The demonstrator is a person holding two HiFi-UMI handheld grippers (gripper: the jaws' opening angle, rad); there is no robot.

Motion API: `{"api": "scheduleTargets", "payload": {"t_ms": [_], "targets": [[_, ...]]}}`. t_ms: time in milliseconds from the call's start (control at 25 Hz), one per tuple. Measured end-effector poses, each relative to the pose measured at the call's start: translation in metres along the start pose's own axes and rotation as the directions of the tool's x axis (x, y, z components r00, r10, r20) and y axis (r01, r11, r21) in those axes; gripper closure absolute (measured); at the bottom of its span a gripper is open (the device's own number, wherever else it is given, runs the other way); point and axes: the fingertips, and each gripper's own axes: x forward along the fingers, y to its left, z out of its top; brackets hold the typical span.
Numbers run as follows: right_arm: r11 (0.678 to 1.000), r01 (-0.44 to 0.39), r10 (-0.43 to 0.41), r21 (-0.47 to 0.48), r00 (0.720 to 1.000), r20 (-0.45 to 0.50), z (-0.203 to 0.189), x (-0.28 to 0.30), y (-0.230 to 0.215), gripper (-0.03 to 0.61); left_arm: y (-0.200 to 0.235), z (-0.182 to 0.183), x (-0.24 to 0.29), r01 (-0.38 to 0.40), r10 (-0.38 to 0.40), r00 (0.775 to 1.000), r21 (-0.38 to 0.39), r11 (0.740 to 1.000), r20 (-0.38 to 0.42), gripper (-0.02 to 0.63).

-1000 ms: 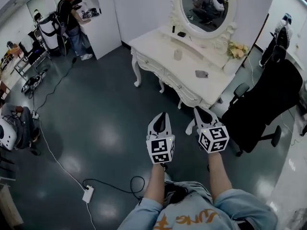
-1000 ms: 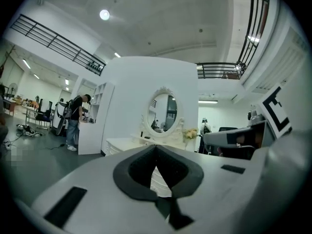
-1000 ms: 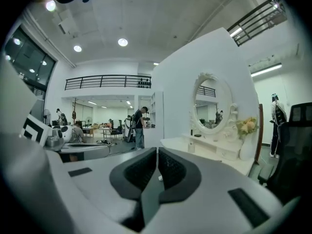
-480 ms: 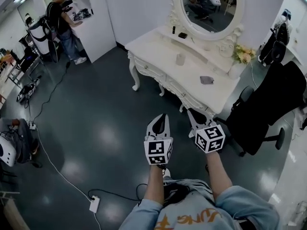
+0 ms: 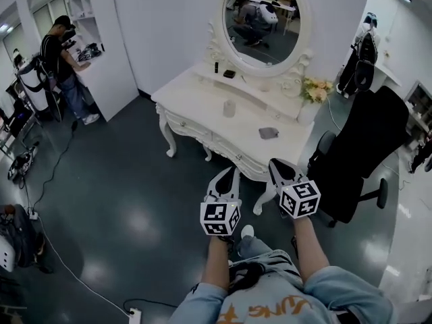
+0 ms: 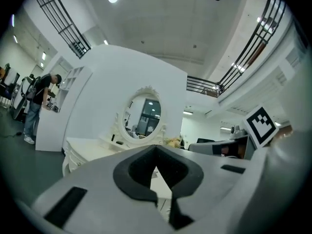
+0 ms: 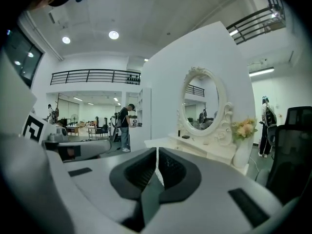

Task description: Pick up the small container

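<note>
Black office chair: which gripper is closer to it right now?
Right. The right gripper is just left of the black office chair in the head view, not touching it. The left gripper is further left, with the right gripper between it and the chair.

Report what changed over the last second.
The person has stepped toward the dressing table, so it sits closer. Both hands came forward too: the left gripper and right gripper now line up with its front edge in the head view. Nothing was grasped; both stay shut and empty. The small container stands untouched on the tabletop.
</note>
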Motion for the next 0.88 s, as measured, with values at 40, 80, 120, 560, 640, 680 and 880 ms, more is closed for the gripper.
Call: {"api": "scheduleTargets", "payload": {"t_ms": [40,80,120,560,640,680,880], "targets": [[1.0,0.009,-0.009,-0.001,1.0,0.007,0.005,0.002,-0.006,0.545,0.0,0.004,0.005,0.012,-0.012,1.0,0.002,1.0,0.007,0.592],[1.0,0.013,-0.013,-0.003,1.0,0.016,0.011,0.005,-0.011,0.545,0.002,0.008,0.009,0.017,-0.017,1.0,0.005,1.0,0.014,0.592],[1.0,0.014,-0.014,-0.005,1.0,0.025,0.016,0.009,-0.014,0.545,0.006,0.012,0.012,0.013,-0.013,1.0,0.01,1.0,0.022,0.592],[0.996,-0.09,0.09,0.002,0.993,0.08,0.032,0.095,-0.012,0.545,0.084,0.023,0.042,-0.145,0.142,0.989,0.065,0.987,0.046,0.592],[0.994,-0.106,0.105,0.011,0.991,0.079,0.032,0.115,-0.017,0.545,0.094,0.019,0.054,-0.154,0.152,0.988,0.071,0.985,0.033,0.592],[0.994,-0.113,0.111,0.017,0.991,0.075,0.03,0.126,-0.021,0.545,0.099,0.015,0.062,-0.16,0.159,0.987,0.072,0.984,0.024,0.592],[0.99,-0.142,0.141,0.024,0.99,0.024,0.018,0.183,-0.04,0.545,0.132,-0.012,0.1,-0.215,0.216,0.976,0.027,0.976,-0.034,0.592]]}}
